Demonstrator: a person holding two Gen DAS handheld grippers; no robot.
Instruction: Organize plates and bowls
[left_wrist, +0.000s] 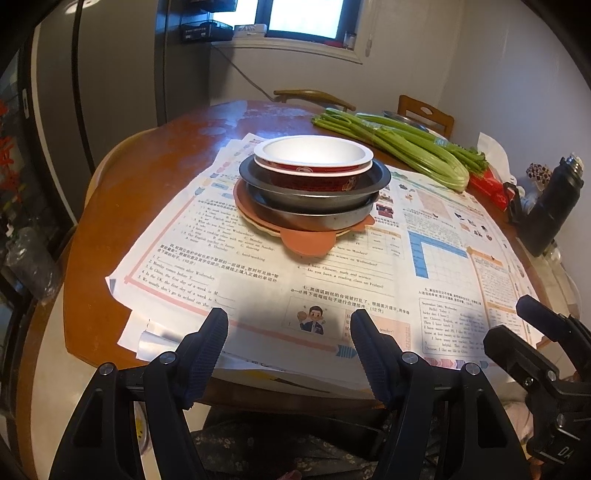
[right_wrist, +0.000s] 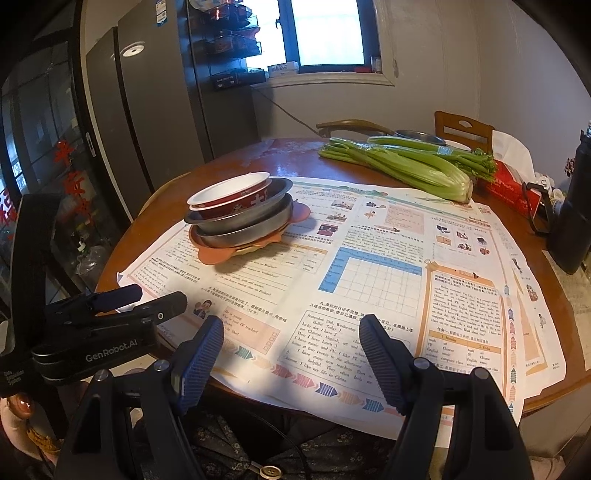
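Note:
A stack of dishes stands on printed paper sheets on the round wooden table (left_wrist: 155, 155). On top is a red bowl with a white inside (left_wrist: 314, 157) (right_wrist: 231, 194). Under it are two grey metal pans (left_wrist: 317, 199) (right_wrist: 247, 221), then an orange plate (left_wrist: 306, 242) (right_wrist: 218, 254) over a pale plate. My left gripper (left_wrist: 290, 328) is open and empty at the table's near edge, short of the stack. My right gripper (right_wrist: 291, 334) is open and empty, to the right of the stack. Each gripper shows at the edge of the other's view.
A bunch of celery (left_wrist: 399, 147) (right_wrist: 402, 164) lies at the back right. A red tissue box (right_wrist: 513, 184) and a black flask (left_wrist: 554, 206) (right_wrist: 576, 206) stand at the right edge. Chairs (right_wrist: 461, 129) stand behind the table. A dark cabinet (right_wrist: 159, 92) is at the left.

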